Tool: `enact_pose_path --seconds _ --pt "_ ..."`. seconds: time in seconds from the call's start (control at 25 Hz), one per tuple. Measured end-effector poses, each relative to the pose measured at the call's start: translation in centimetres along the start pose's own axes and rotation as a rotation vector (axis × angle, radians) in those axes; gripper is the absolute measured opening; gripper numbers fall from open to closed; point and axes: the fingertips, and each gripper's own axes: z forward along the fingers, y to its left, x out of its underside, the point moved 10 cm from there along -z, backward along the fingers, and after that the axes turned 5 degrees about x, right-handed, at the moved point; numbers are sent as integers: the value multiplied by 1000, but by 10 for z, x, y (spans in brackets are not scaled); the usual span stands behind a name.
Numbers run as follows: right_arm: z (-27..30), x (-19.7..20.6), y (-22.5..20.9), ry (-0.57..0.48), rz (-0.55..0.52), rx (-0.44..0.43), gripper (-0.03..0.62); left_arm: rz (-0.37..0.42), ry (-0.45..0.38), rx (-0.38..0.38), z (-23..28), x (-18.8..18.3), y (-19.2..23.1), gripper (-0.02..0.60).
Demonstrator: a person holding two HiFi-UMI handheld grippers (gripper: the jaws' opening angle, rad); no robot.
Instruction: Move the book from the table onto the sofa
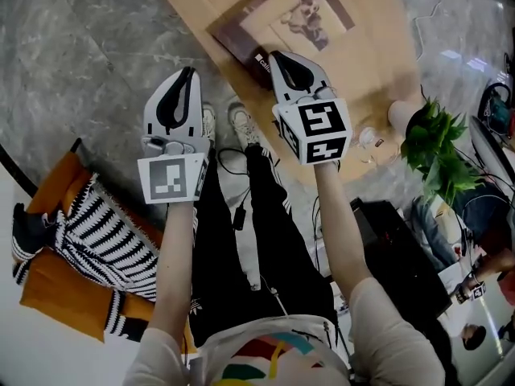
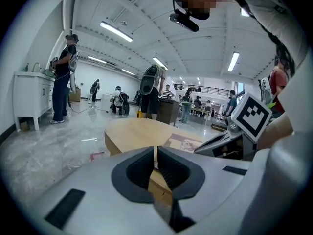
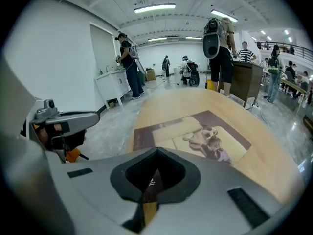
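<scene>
Just ahead of the closed right gripper (image 1: 277,55), the book (image 1: 299,16) lies flat on the table (image 1: 380,58).

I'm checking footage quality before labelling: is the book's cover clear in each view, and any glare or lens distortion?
Head view: even light, book sharp, lamp reflections on the glossy floor. Right gripper view: fisheye bend, dark corners, cover clear. Left gripper view: same fisheye, bright ceiling lights, book foreshortened at a shallow angle.
</scene>
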Motion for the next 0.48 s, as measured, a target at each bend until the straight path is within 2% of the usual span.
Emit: enact_pose_path --seconds 0.28,0.48 --pt "18 9 4 54 6 13 12 -10 28 -23 4 8 10 16" --pt "21 9 11 75 52 -2 12 -38 50 -41 3 15 11 65"
